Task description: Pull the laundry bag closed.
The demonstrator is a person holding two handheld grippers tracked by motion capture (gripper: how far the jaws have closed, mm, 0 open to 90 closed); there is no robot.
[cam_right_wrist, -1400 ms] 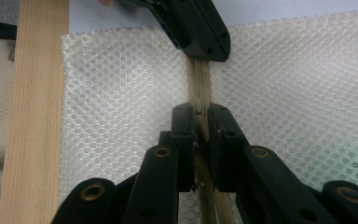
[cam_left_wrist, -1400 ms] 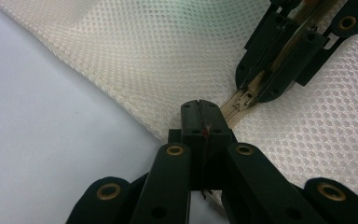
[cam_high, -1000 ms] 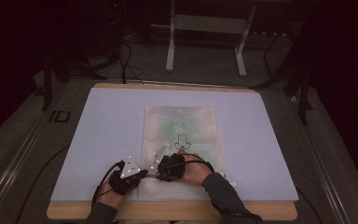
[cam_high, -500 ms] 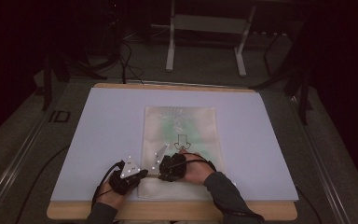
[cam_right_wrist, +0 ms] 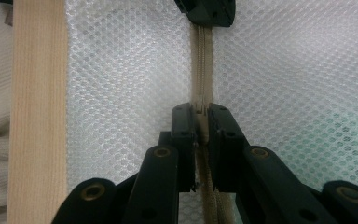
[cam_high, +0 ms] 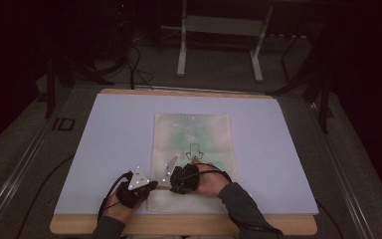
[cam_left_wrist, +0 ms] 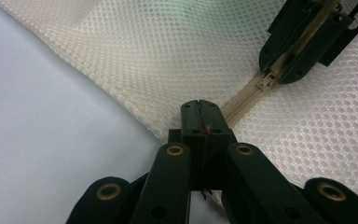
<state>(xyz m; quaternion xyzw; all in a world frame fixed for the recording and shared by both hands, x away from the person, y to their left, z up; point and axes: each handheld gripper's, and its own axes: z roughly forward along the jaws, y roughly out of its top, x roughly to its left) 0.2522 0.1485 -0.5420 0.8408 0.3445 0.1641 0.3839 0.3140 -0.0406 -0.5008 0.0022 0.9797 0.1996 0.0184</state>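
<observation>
A cream mesh zipper bag (cam_high: 191, 139) lies flat on the pale mat, its near end towards the person. In the left gripper view my left gripper (cam_left_wrist: 199, 109) is shut on the bag's edge (cam_left_wrist: 168, 126) where the tan zipper (cam_left_wrist: 242, 100) ends. Farther along that zipper, the right gripper (cam_left_wrist: 303, 42) sits over the slider (cam_left_wrist: 266, 83). My right gripper (cam_right_wrist: 200, 116) is shut on the zipper pull (cam_right_wrist: 199, 106), with the zipper tape (cam_right_wrist: 203, 60) running ahead to the left gripper (cam_right_wrist: 209, 11). From above, the left gripper (cam_high: 154, 185) and right gripper (cam_high: 171, 184) point at each other at the bag's near end.
The mat (cam_high: 109, 139) covers a wooden table whose front edge (cam_high: 179, 225) lies just behind the hands; the same wooden strip (cam_right_wrist: 37, 116) runs down the right gripper view. Dark metal stands (cam_high: 219, 45) and cables lie on the floor beyond the table.
</observation>
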